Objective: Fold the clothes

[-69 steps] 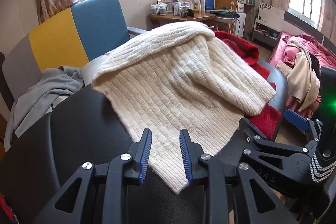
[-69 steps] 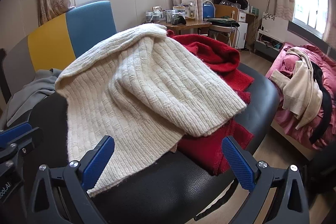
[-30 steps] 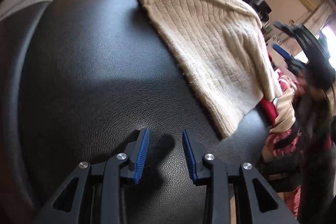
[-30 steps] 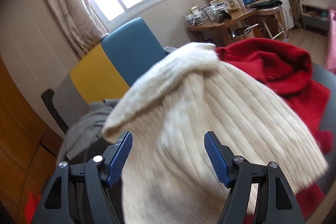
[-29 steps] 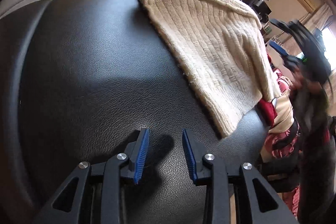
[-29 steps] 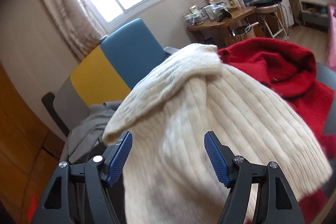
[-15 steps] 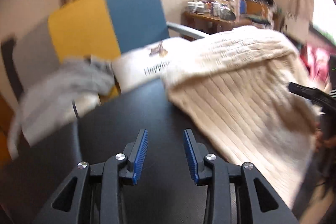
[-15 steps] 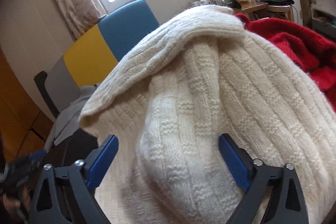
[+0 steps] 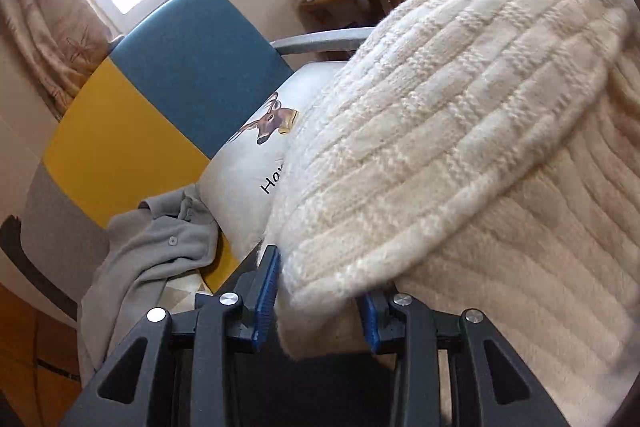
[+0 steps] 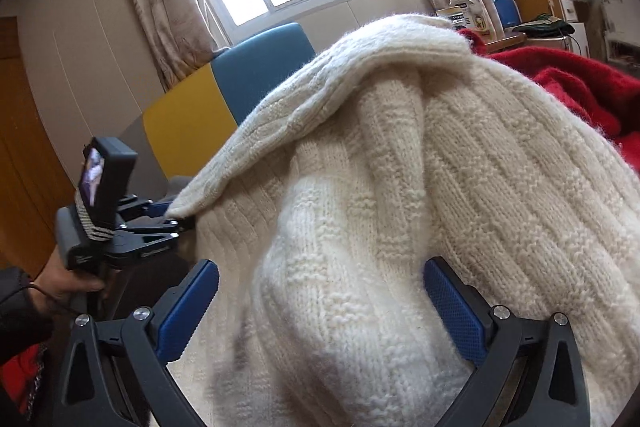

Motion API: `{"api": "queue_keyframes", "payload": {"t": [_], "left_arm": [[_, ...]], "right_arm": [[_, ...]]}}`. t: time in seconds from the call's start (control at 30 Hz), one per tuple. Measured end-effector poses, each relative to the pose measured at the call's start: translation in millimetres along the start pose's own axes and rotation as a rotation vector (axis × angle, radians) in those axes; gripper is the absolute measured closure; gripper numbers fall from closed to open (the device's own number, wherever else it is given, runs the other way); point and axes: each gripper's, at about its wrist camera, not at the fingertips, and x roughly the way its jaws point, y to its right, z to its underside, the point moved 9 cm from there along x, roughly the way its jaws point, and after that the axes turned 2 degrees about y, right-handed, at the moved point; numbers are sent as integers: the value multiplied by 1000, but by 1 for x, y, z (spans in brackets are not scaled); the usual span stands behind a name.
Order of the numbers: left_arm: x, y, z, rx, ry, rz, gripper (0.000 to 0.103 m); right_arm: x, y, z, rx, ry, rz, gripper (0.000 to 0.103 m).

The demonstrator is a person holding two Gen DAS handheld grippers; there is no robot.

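Both grippers have closed in: left gripper (image 9: 316, 301) and right gripper (image 10: 320, 311) stand open astride the cream sweater (image 10: 420, 187), fingertips part hidden.

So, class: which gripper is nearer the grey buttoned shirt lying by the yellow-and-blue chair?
Left. The left gripper sits just right of the grey shirt; the right gripper is further right, over the cream knit sweater.
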Motion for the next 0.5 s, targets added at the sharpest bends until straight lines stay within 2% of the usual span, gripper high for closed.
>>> {"api": "queue_keyframes", "payload": {"t": [0.03,0.07,0.17,0.37,0.43,0.5], "left_arm": [[5,0,-2,-31,-5,12,91],[6,-4,-3,-100,-9,43,95],[-6,-21,-5,-359,2,193,97],[-34,-41,-15,-575,53,320,98],[-53,-50,-18,-619,90,337,98],[-75,-61,-20,-667,133,355,98]], "right_arm": [[1,0,0,-4,-1,6,0],[1,0,0,-9,-3,12,0],[4,-1,0,-22,-7,30,0],[7,-3,0,-64,-28,78,1],[2,-3,-1,-94,-47,129,21],[-11,-3,-8,-52,-42,104,51]]}}
